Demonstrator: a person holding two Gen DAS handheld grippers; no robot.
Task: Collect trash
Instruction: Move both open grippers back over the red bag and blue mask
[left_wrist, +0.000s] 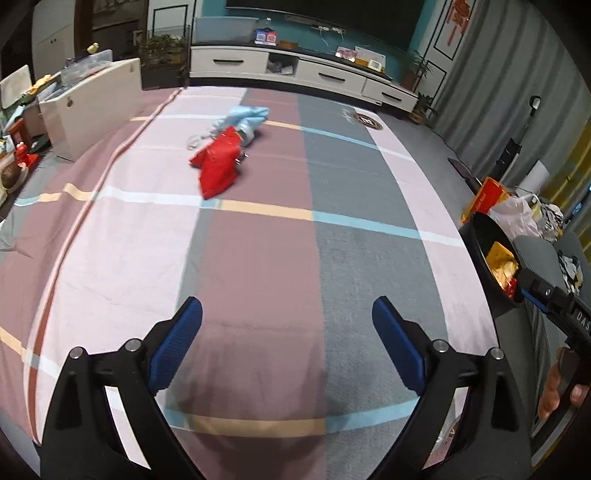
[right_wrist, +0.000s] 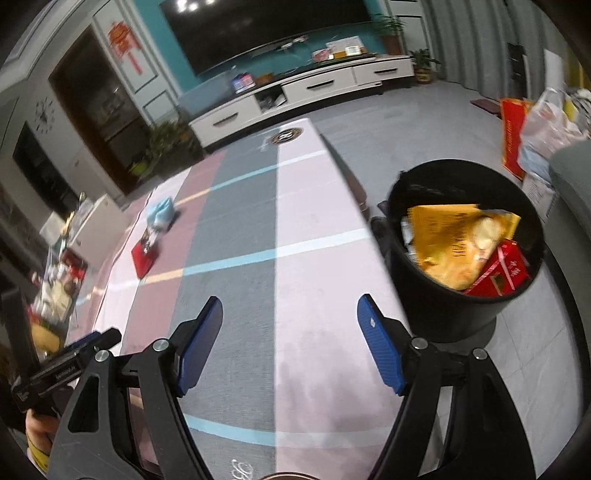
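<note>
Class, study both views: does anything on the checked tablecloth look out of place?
Yes. A crumpled red wrapper and a scrunched pale blue bag lie loose mid-table, though the round black bin beside it already holds rubbish.

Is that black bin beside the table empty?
No. The black bin already holds a yellow bag and a red box.
</note>
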